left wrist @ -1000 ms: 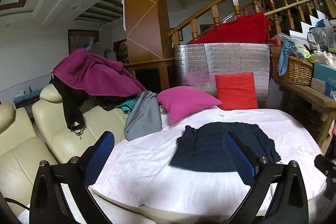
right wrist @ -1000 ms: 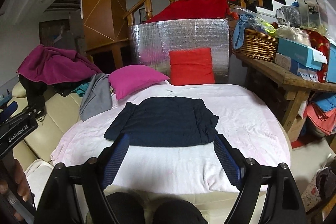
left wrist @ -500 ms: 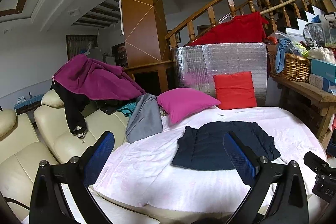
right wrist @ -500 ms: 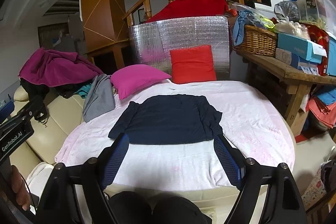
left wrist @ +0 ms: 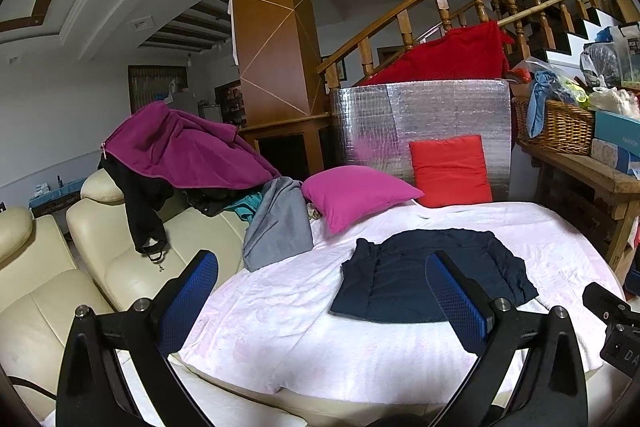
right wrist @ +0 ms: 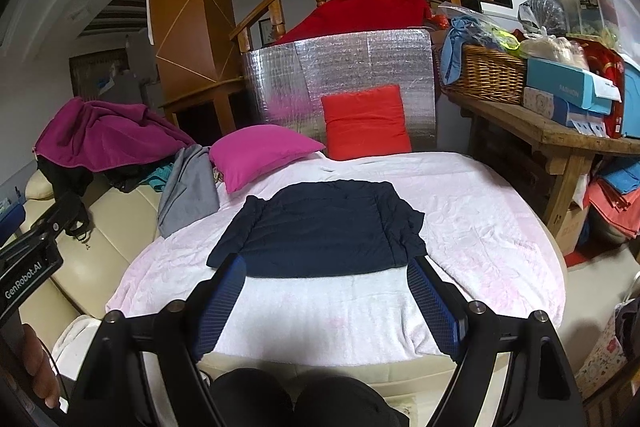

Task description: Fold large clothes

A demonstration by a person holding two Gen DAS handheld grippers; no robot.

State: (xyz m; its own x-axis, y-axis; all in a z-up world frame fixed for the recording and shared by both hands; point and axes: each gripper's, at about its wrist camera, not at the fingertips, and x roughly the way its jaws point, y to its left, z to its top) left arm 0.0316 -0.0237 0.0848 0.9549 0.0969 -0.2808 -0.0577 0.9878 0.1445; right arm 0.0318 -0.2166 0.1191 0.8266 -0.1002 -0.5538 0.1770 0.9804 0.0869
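Observation:
A dark navy garment [right wrist: 324, 227] lies folded into a rough rectangle on the white-and-pink cloth [right wrist: 480, 227] over the round table; it also shows in the left wrist view [left wrist: 420, 275]. My right gripper [right wrist: 326, 291] is open and empty, held back from the garment's near edge. My left gripper [left wrist: 320, 291] is open and empty, held above the table's left side, apart from the garment. The cloth [left wrist: 280, 327] lies bare beneath it.
A magenta pillow [right wrist: 260, 151] and a red cushion [right wrist: 364, 123] sit at the table's far side before a silver foil panel [right wrist: 340, 67]. A grey garment [left wrist: 280, 227] and a purple jacket [left wrist: 180, 151] lie on the cream sofa [left wrist: 120, 267]. A wooden bench with a wicker basket [right wrist: 484, 75] stands right.
Both grippers have drawn back and up a little from the table; the navy garment looks slightly farther away. Both stay open and empty.

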